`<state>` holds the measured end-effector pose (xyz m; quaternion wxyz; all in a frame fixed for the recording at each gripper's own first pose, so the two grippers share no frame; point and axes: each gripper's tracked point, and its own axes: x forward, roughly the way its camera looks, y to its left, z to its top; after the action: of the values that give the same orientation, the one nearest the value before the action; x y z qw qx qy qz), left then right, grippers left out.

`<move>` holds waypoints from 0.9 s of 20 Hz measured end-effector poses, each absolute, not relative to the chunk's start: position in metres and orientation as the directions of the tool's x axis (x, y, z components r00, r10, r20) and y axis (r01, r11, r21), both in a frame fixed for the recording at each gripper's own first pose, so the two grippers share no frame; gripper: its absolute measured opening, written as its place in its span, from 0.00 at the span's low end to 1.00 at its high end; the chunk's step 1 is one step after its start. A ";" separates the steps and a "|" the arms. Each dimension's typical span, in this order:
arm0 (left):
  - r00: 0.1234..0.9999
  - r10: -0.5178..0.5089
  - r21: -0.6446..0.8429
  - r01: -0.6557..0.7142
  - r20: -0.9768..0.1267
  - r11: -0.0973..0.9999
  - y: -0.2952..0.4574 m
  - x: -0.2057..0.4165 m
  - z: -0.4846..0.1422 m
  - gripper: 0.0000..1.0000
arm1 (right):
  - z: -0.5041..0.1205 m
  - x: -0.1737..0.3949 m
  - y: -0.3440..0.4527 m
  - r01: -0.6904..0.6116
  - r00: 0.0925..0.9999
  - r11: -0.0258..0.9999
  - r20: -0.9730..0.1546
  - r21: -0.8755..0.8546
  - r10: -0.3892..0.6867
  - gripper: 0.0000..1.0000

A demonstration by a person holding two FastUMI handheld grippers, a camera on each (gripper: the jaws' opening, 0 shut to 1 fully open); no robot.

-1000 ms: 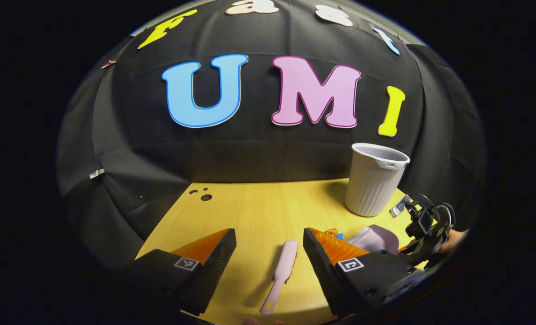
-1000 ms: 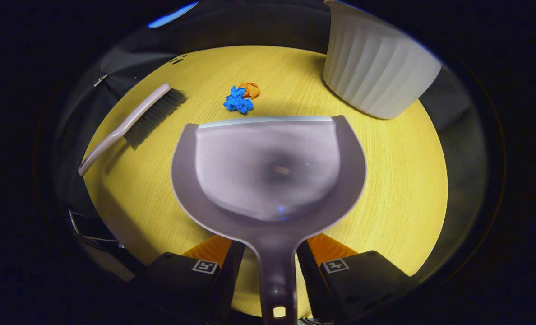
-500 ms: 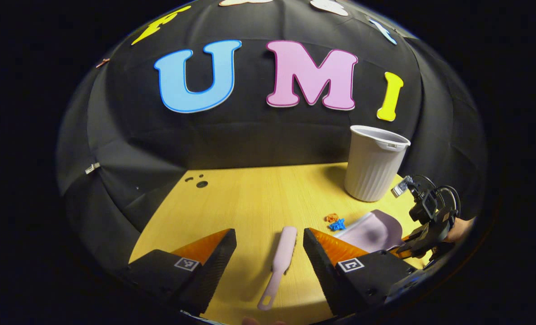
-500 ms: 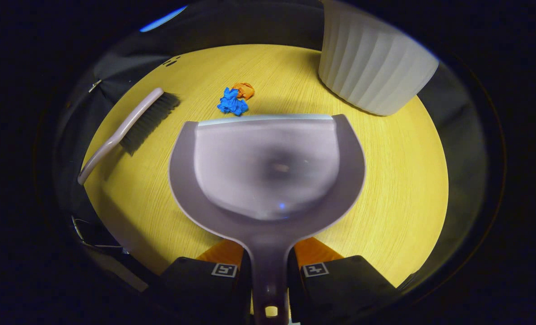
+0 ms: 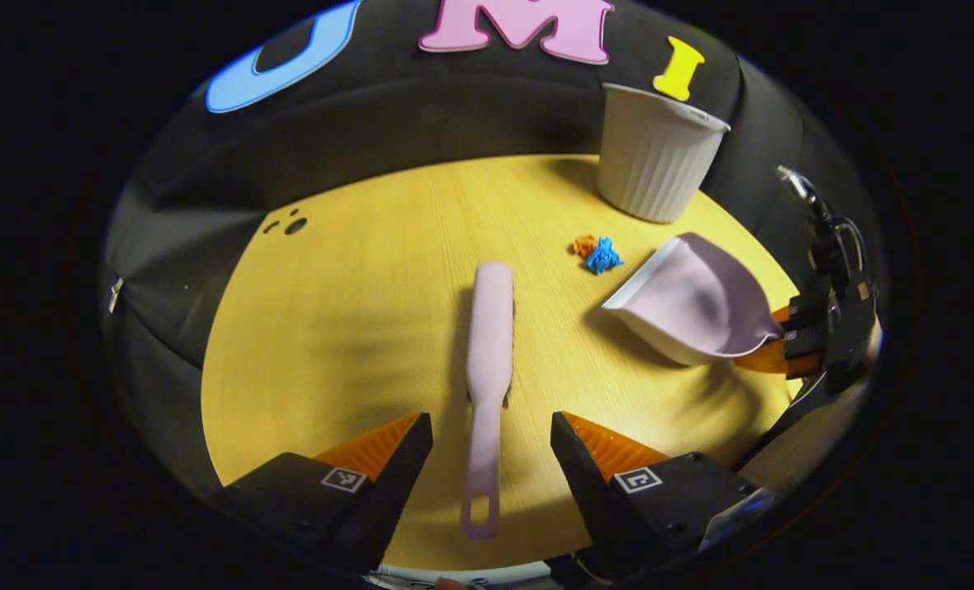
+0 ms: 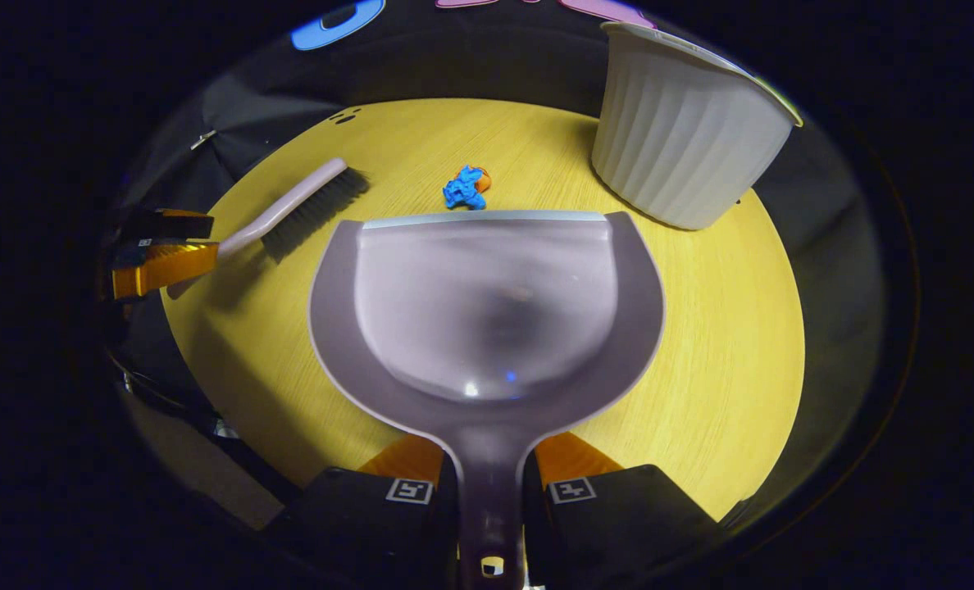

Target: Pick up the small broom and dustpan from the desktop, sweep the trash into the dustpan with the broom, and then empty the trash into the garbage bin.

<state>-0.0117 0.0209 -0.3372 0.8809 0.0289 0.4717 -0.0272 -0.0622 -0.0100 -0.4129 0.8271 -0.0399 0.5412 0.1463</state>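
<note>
Yellow wood desktop fills the middle of both views, with black cloth wall behind it. My left gripper hangs spread wide at the bottom of the left gripper view, the broom lying flat between its fingers, handle toward me, untouched. My right gripper is clamped on the dustpan handle at the bottom of the right gripper view; the pan spreads across the centre of that frame, its lip toward the trash. Blue and orange crumpled scraps sit just past that lip, in the upper middle. At upper right stands the bin, upright on the desktop, well apart from the broom at upper left.
</note>
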 end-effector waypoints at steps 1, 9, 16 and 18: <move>0.538 -0.027 0.018 0.079 -0.843 0.997 0.022 -0.007 -0.346 0.93 | -0.412 -0.066 -0.014 -0.288 0.367 0.954 -0.910 0.084 0.191 0.33; 0.449 -0.045 -0.027 0.047 -0.893 0.999 0.023 0.016 -0.390 0.80 | -0.410 -0.093 -0.041 -0.279 0.338 0.959 -0.929 0.054 0.151 0.36; 0.418 -0.005 0.028 0.074 -0.909 0.997 0.030 0.018 -0.398 0.46 | -0.415 -0.103 -0.044 -0.286 0.310 0.956 -0.939 0.059 0.150 0.36; 0.411 -0.013 0.028 0.093 -0.912 0.995 0.027 0.019 -0.399 0.31 | -0.414 -0.105 -0.043 -0.304 0.278 0.950 -0.946 0.075 0.164 0.36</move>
<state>0.0193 0.0266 -0.3988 0.8391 0.0373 0.5417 -0.0316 -0.1049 -0.0433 -0.4140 0.7972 -0.0598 0.5825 0.1467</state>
